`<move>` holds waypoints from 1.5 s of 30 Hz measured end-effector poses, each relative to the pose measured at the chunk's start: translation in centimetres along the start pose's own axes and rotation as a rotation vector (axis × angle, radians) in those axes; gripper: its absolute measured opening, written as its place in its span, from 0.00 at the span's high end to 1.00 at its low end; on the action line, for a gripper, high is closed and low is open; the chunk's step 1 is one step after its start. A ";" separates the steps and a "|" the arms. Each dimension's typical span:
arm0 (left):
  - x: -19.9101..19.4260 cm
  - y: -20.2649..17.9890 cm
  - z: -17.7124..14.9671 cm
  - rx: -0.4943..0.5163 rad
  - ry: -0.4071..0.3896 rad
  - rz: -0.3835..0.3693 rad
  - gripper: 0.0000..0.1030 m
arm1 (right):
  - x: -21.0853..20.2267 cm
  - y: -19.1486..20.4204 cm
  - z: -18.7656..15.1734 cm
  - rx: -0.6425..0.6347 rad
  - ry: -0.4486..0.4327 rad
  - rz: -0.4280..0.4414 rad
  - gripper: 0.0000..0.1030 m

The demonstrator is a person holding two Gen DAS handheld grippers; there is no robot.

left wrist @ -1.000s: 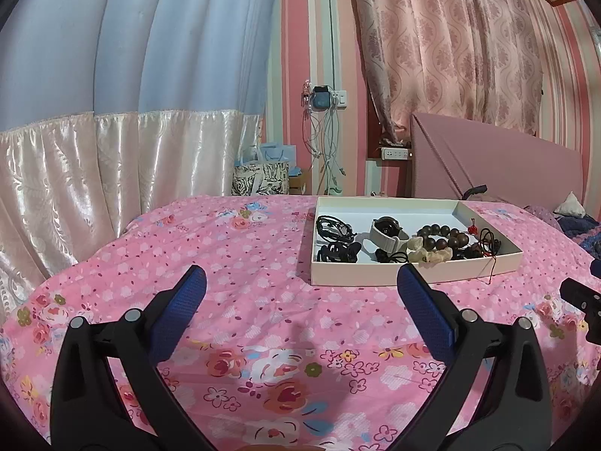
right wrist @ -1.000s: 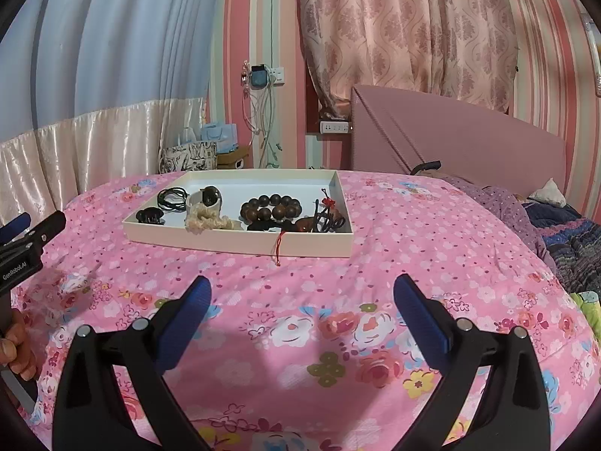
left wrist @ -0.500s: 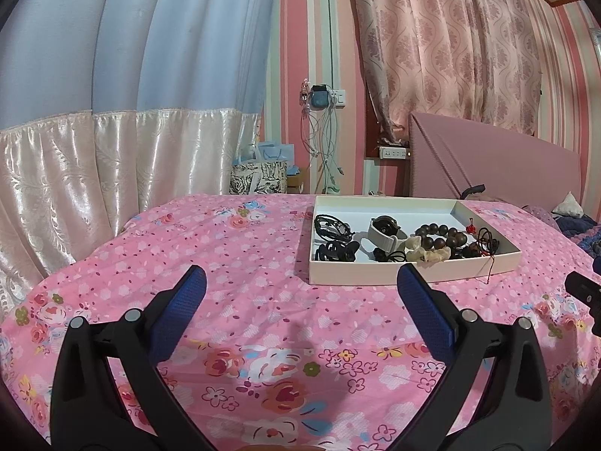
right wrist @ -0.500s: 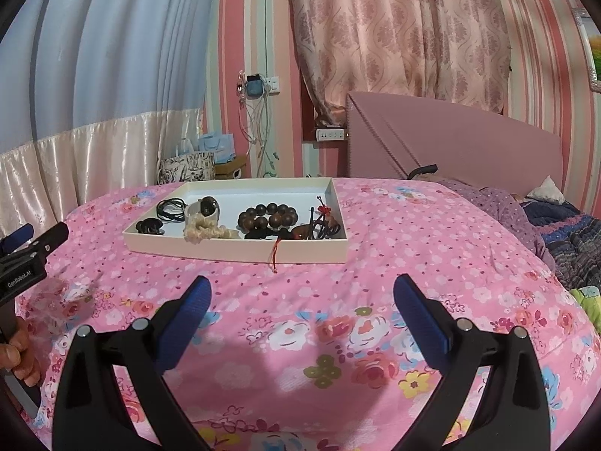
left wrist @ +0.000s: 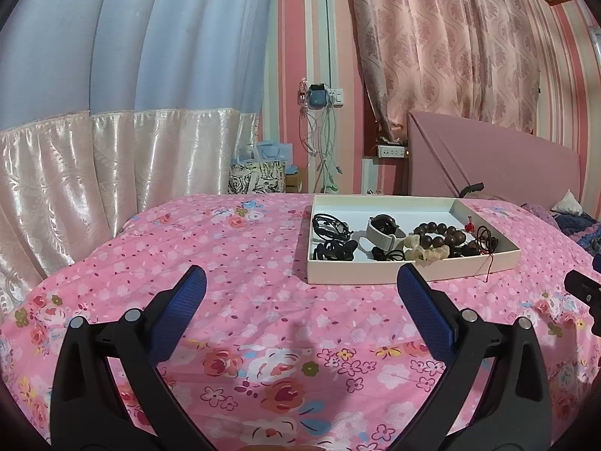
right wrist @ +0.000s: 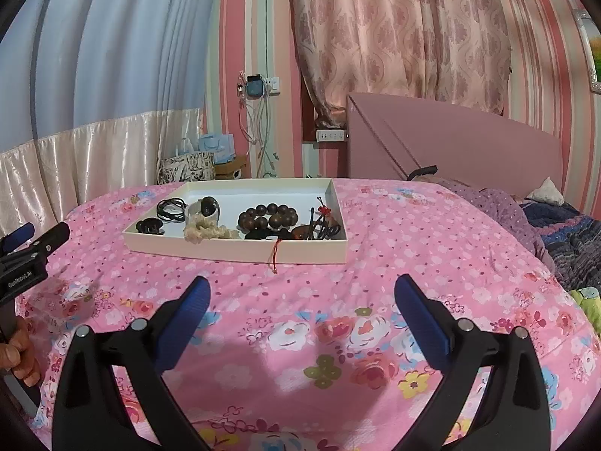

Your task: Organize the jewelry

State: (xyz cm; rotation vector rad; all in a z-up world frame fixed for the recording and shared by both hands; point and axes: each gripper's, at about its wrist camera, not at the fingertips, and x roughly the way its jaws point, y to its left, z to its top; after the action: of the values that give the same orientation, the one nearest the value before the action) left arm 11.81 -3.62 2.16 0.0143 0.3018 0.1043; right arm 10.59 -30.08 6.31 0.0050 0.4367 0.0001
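Note:
A shallow white box (left wrist: 398, 276) (right wrist: 233, 251) lies on the pink floral bedspread and holds a heap of jewelry. Inside it are dark wooden bead bracelets (left wrist: 437, 236) (right wrist: 268, 217), a white-strapped watch (left wrist: 383, 230) (right wrist: 203, 206), black cords (left wrist: 330, 224) (right wrist: 171, 208), a cream scrunchie (right wrist: 204, 231) and a red knotted string (right wrist: 275, 257) that hangs over the front wall. My left gripper (left wrist: 300, 297) is open and empty, short of the box and left of its near corner. Equally empty, my right gripper (right wrist: 302, 298) stands open just in front of the box.
The left gripper's tip (right wrist: 33, 242) and a hand (right wrist: 20, 349) show at the left of the right wrist view. A pink headboard (right wrist: 450, 146), rumpled dark bedding (right wrist: 563, 240) on the right, gift bags (left wrist: 259, 176) and hanging cables (left wrist: 319, 150) stand beyond the bed.
Both cameras have tilted up slightly, so the box sits a little lower and nearer in each view. Both grippers stay open and empty.

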 end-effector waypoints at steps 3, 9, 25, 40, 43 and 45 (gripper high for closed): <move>0.0 0.0 0.0 -0.002 0.004 -0.008 0.03 | 0.0 -0.1 0.0 0.001 0.001 0.000 0.05; 0.1 -0.2 0.0 0.004 0.006 -0.017 0.03 | 0.1 -0.1 0.0 -0.007 0.006 -0.004 0.05; 0.0 0.0 -0.1 -0.003 0.002 -0.022 0.03 | 0.2 -0.5 -0.2 -0.007 0.002 0.000 0.05; -0.1 0.0 0.0 -0.012 -0.005 -0.028 0.03 | 0.0 -0.5 -0.2 0.004 -0.007 0.000 0.04; -0.1 0.3 0.0 -0.025 -0.006 -0.023 0.03 | -0.1 -0.4 -0.2 0.002 -0.008 0.001 0.04; 0.0 0.4 0.0 -0.028 -0.003 -0.022 0.03 | -0.1 -0.5 -0.2 0.005 -0.008 0.001 0.04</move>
State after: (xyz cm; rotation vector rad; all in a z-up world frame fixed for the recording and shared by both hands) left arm 11.80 -3.18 2.19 -0.0169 0.2975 0.0868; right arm 10.37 -30.53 6.16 0.0102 0.4291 -0.0002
